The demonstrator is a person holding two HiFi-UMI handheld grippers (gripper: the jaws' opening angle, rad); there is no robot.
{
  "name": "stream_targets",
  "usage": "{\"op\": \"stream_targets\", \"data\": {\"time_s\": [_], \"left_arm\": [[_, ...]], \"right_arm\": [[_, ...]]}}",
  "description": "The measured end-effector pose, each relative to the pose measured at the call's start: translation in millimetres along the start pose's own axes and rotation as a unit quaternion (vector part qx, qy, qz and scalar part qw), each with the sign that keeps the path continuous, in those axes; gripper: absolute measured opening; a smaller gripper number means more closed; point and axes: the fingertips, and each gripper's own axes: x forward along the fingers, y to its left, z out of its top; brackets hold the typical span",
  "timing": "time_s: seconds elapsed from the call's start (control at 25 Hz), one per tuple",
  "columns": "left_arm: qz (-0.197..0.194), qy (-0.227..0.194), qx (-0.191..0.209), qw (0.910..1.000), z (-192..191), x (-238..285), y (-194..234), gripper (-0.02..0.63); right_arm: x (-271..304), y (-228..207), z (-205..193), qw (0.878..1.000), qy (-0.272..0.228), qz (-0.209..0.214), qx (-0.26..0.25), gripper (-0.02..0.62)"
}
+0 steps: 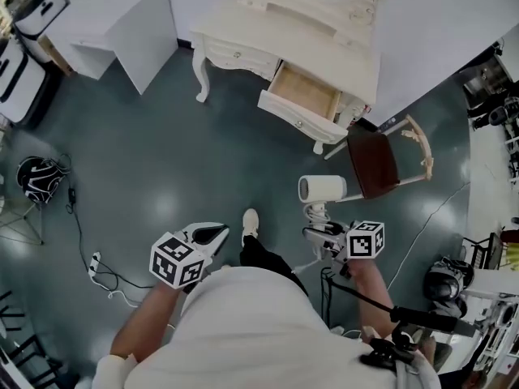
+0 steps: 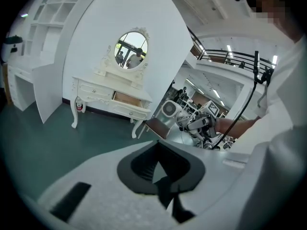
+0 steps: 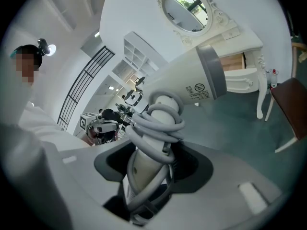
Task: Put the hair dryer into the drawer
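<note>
A white hair dryer (image 1: 322,188) with its grey cord wound round the handle stands upright in my right gripper (image 1: 318,232), over the green floor. In the right gripper view the jaws press on the wrapped handle (image 3: 151,143) and the barrel (image 3: 192,80) points toward the dresser. The cream dresser (image 1: 243,35) stands ahead, its wooden drawer (image 1: 306,91) pulled out. The drawer (image 3: 232,61) shows beyond the barrel. My left gripper (image 1: 220,232) is shut and holds nothing, level with the right one. From the left gripper (image 2: 158,174) I see the open drawer (image 2: 127,98) and the dryer (image 2: 169,109).
A brown-seated chair (image 1: 373,162) stands just right of the drawer, near the dryer. A power strip with cable (image 1: 95,263) lies on the floor at left, beside a dark helmet-like thing (image 1: 39,177). White cabinets (image 1: 122,23) stand at far left. The person's shoe (image 1: 250,224) is between the grippers.
</note>
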Motion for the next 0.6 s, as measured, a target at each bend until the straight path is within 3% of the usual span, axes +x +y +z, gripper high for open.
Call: {"op": "stream_targets", "data": {"time_s": [0.28, 0.6], "left_arm": [[0.018, -0.005, 0.013, 0.9997, 104.8, 51.9, 40.4, 0.003], [0.016, -0.01, 0.01, 0.9998, 165.2, 104.6, 73.5, 0.003]], "right_arm": [[12.1, -59.4, 109.9, 0.999, 0.021, 0.023, -0.026, 0.227], [23.3, -133.2, 183.7, 0.998, 0.042, 0.014, -0.034, 0.227]]}}
